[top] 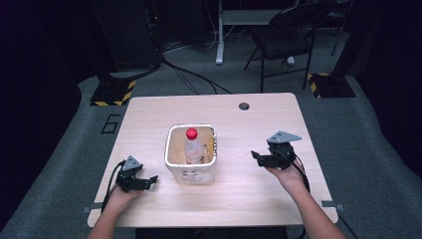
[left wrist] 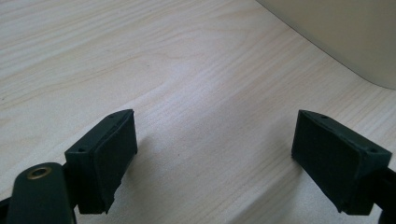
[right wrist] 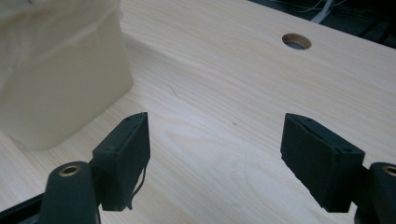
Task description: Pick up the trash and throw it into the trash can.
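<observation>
Left hand-held gripper (top: 149, 180) at lower left and right hand-held gripper (top: 255, 157) at centre right, both spread wide and empty, flank a tub (top: 193, 172) holding a bottle (top: 193, 147) mid-tabletop (top: 259, 199).

White bin (top: 191, 164) stood mid surface (top: 249, 199), the one obstacle, a red-capped bottle (top: 193, 148) upright inside taking much of its opening. Bare wood lay open left, right, near and far of it. Left claw (top: 149, 180) sat near-left, right claw (top: 256, 157) right, both spread wide, apart from the bin. Cable hole (top: 244, 106) far right.
</observation>
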Demonstrator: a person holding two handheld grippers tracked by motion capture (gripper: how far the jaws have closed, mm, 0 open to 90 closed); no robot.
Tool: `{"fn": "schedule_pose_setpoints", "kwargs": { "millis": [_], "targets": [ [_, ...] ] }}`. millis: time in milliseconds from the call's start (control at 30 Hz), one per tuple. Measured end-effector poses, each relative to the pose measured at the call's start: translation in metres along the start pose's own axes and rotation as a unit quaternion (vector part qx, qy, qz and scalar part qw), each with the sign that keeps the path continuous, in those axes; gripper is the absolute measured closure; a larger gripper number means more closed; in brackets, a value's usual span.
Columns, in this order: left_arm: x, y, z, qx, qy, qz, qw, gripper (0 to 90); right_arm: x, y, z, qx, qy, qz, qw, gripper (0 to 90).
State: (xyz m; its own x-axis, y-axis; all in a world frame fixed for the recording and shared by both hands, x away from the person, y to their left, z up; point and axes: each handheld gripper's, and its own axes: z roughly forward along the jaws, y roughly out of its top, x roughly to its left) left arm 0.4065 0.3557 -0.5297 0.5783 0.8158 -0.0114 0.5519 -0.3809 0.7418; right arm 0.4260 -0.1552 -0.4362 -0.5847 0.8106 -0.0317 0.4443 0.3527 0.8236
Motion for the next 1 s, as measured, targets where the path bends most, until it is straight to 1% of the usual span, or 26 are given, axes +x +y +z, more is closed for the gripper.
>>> {"fn": "schedule_pose_setpoints", "kwargs": {
  "millis": [167, 300, 400, 600, 667, 767, 833, 900, 933, 1000],
  "targets": [
    [0.0, 0.0, 0.0, 0.002, 0.0, 0.002, 1.0, 13.9, -0.004, -0.016, 0.004, 0.009, -0.008, 0.001, 0.9999, 23.8],
    [0.0, 0.0, 0.0, 0.0, 0.0, 0.0, 1.0, 13.9, -0.006, -0.027, 0.008, 0.016, -0.013, 0.0, 0.9998, 24.0],
    [0.0, 0.0, 0.0, 0.0, 0.0, 0.0, 1.0, 13.9, -0.008, -0.033, 0.011, 0.022, -0.015, -0.001, 0.9997, 24.1],
    [0.0, 0.0, 0.0, 0.0, 0.0, 0.0, 1.0, 14.0, -0.015, -0.044, 0.016, 0.037, -0.025, 0.008, 0.999, 24.1],
    [0.0, 0.0, 0.0, 0.0, 0.0, 0.0, 1.0, 13.9, -0.018, -0.049, 0.018, 0.045, -0.028, 0.01, 0.9986, 24.1],
    [0.0, 0.0, 0.0, 0.0, 0.0, 0.001, 1.0, 13.9, -0.021, -0.056, 0.021, 0.061, -0.03, 0.02, 0.9975, 24.0],
    [0.0, 0.0, 0.0, 0.0, 0.0, 0.0, 1.0, 13.9, -0.023, -0.058, 0.024, 0.072, -0.036, 0.021, 0.9966, 23.8],
    [0.0, 0.0, 0.0, 0.0, 0.0, 0.0, 1.0, 13.9, -0.025, -0.062, 0.025, 0.075, -0.037, 0.022, 0.9962, 24.2],
    [0.0, 0.0, 0.0, 0.0, 0.0, 0.0, 1.0, 13.9, -0.026, -0.064, 0.026, 0.077, -0.039, 0.03, 0.9958, 24.2],
    [0.0, 0.0, 0.0, 0.0, 0.0, 0.0, 1.0, 13.9, -0.027, -0.066, 0.027, 0.082, -0.042, 0.028, 0.9953, 24.1]
  ]
}}
